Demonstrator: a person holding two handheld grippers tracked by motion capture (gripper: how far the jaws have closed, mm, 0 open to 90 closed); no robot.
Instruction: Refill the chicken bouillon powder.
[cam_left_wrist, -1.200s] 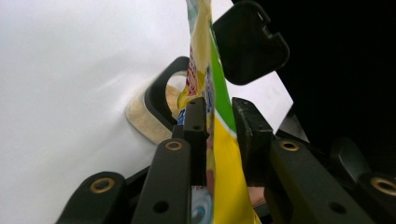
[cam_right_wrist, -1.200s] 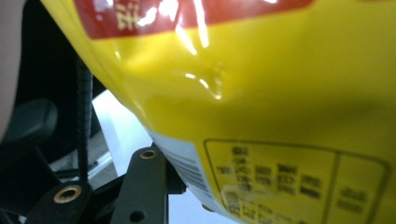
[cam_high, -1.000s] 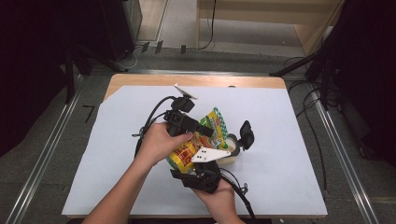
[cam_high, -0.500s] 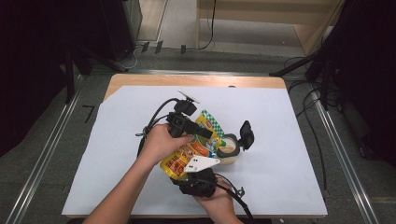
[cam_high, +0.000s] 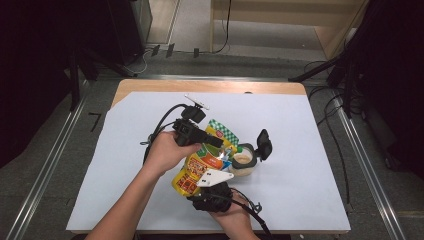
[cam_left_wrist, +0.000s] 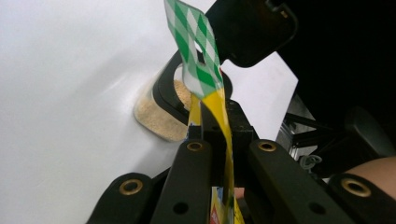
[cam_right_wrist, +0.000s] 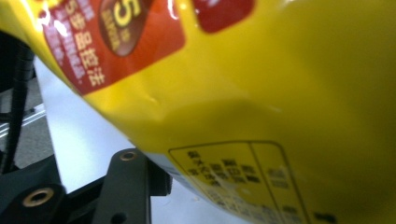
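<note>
Left gripper (cam_left_wrist: 227, 149): I see its jaws pinching the yellow pouch (cam_high: 200, 162).
Right gripper (cam_high: 212, 192): under the pouch; I cannot tell its jaw state.
Jar (cam_high: 242, 161): open, beside the pouch.

Printed markings on the yellow plastic food pouch (cam_right_wrist: 261, 84).
In the right gripper view, a large numeral "5" stands in yellow on a dark round badge within the red label panel (cam_right_wrist: 116, 37) of the pouch, with lines of pale East Asian characters beside it, too blurred to read. Lower on the pouch, a black-outlined table of small print (cam_right_wrist: 238, 182) is likewise illegible. In the high view, the pouch front shows red and yellow lettering too small to make out.
</note>
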